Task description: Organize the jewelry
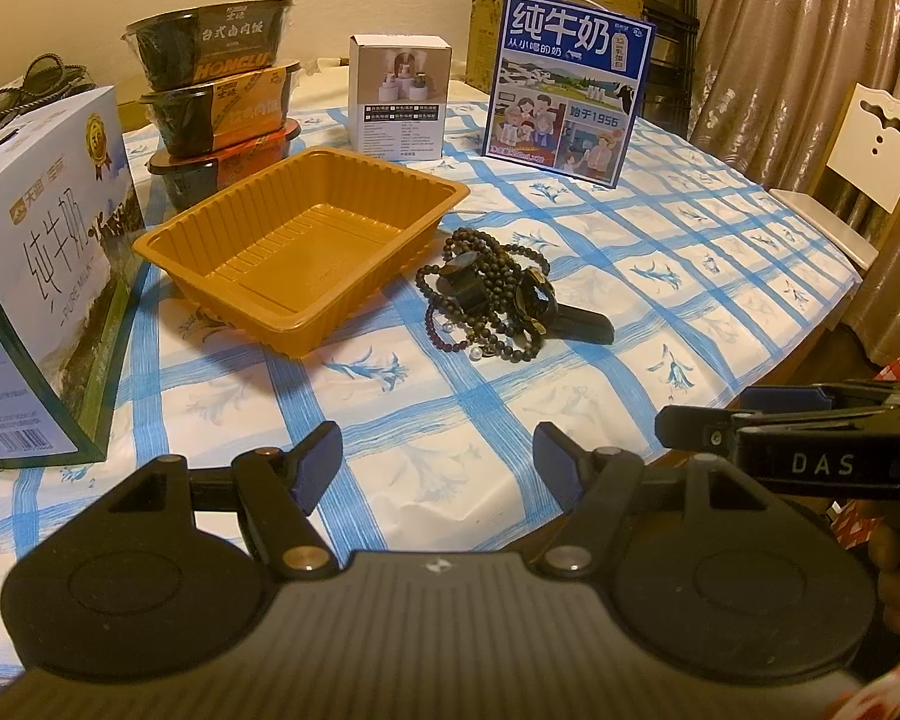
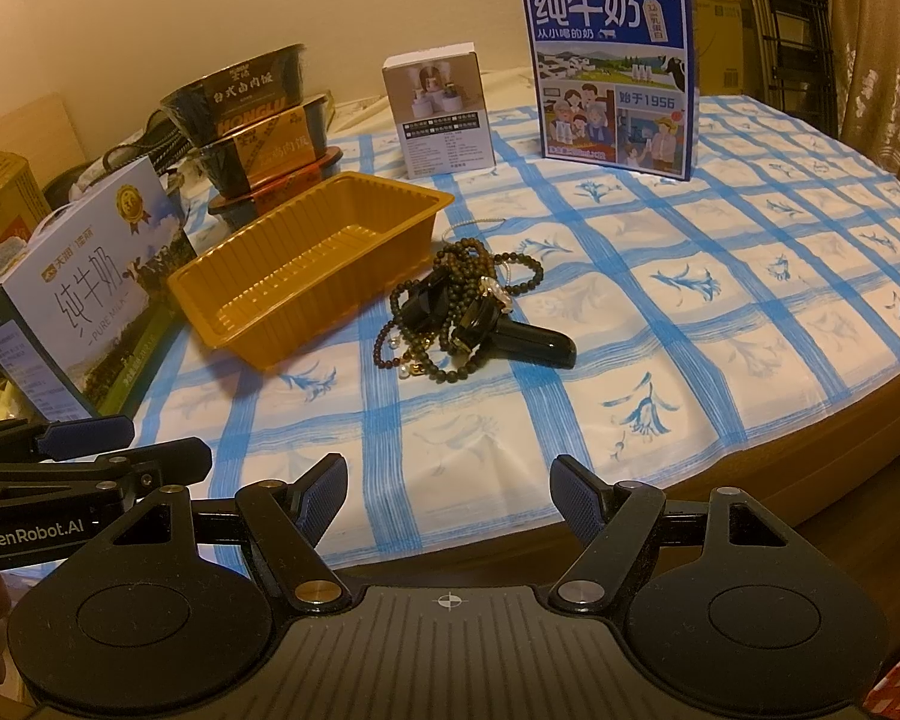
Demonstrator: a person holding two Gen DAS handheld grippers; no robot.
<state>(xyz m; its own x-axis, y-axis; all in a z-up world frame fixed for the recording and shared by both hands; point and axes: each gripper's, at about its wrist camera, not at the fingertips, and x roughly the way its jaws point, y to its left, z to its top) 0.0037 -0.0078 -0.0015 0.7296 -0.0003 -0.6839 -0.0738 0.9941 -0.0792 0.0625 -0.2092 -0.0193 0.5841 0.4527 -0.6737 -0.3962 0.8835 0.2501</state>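
Dark tangled jewelry heap [image 1: 487, 294], pieces indistinct; left gripper [image 1: 438, 468], right gripper [image 2: 448, 495] both agape.

tray [image 1: 306, 252]: on the worktop [image 1: 720, 252], left of the jewelry pile [image 1: 489, 294]
bowls [image 1: 219, 96]: stacked behind the tray
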